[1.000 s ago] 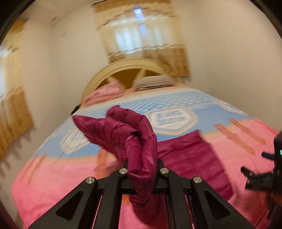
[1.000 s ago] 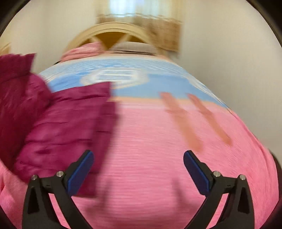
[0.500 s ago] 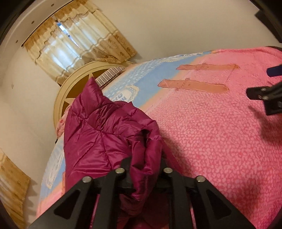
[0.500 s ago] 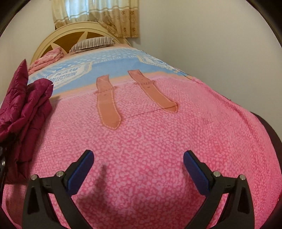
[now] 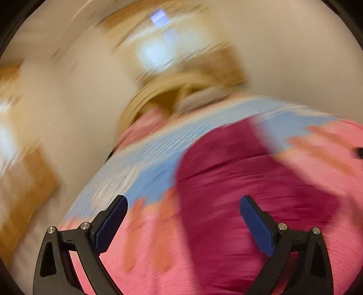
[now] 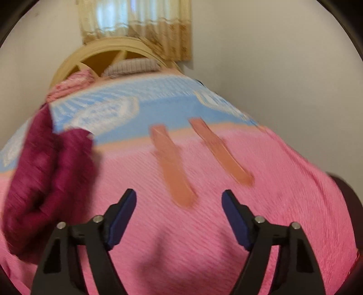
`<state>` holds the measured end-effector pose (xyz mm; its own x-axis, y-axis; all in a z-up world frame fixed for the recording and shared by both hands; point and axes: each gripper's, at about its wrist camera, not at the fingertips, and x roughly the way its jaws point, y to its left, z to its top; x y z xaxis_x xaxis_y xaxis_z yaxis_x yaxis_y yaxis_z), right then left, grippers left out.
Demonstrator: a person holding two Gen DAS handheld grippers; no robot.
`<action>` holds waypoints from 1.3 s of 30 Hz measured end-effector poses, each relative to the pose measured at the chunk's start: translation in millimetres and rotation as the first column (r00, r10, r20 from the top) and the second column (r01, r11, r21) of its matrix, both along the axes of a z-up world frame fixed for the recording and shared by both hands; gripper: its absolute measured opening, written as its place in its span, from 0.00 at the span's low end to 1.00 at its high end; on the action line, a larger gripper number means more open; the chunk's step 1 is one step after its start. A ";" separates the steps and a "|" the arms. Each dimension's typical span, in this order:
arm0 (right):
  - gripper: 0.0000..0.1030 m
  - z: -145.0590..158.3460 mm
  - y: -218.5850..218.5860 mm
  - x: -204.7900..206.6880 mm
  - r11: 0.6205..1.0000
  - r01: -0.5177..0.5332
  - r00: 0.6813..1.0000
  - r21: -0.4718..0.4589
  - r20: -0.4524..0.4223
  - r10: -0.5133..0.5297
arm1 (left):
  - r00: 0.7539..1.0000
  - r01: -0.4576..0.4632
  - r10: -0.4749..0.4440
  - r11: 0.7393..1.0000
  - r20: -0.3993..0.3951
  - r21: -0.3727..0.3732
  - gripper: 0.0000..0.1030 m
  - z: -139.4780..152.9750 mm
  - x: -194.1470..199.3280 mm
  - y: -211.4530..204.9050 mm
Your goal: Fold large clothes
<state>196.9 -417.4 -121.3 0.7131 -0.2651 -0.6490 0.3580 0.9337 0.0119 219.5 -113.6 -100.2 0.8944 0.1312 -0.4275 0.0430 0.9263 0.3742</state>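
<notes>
A dark magenta quilted jacket lies on the pink and blue bedspread, blurred by motion in the left wrist view. My left gripper is open and empty just above the jacket's near left part. In the right wrist view the jacket lies bunched at the left edge. My right gripper is open and empty over bare pink bedspread, to the right of the jacket.
A rounded cream headboard with a striped pillow and a pink pillow stands at the far end. Curtains hang behind it. A wall runs along the bed's right side.
My left gripper has opened and let go of the jacket, which now lies on the bed. The right gripper's jaws have narrowed a little but stay open.
</notes>
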 end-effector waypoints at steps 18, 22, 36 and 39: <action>0.62 29.8 163.7 160.6 0.966 -0.259 0.965 -0.014 0.042 0.259 | 0.893 -0.440 0.397 0.868 -0.212 -0.228 0.97 -23.9 137.5 75.9; 0.62 -4.2 144.1 155.5 0.977 -0.211 0.977 0.018 -0.009 0.211 | 0.913 -0.381 0.336 0.905 -0.230 -0.189 0.97 -42.5 144.2 42.7; 0.62 -60.8 95.2 133.0 0.970 -0.151 0.988 0.191 0.008 0.152 | 0.933 -0.305 0.293 0.952 -0.209 -0.028 0.97 -82.5 149.1 -18.6; 0.62 -64.1 94.9 133.7 0.967 -0.153 0.988 0.203 0.012 0.154 | 0.931 -0.306 0.291 0.951 -0.222 -0.037 0.97 -86.6 152.8 -17.4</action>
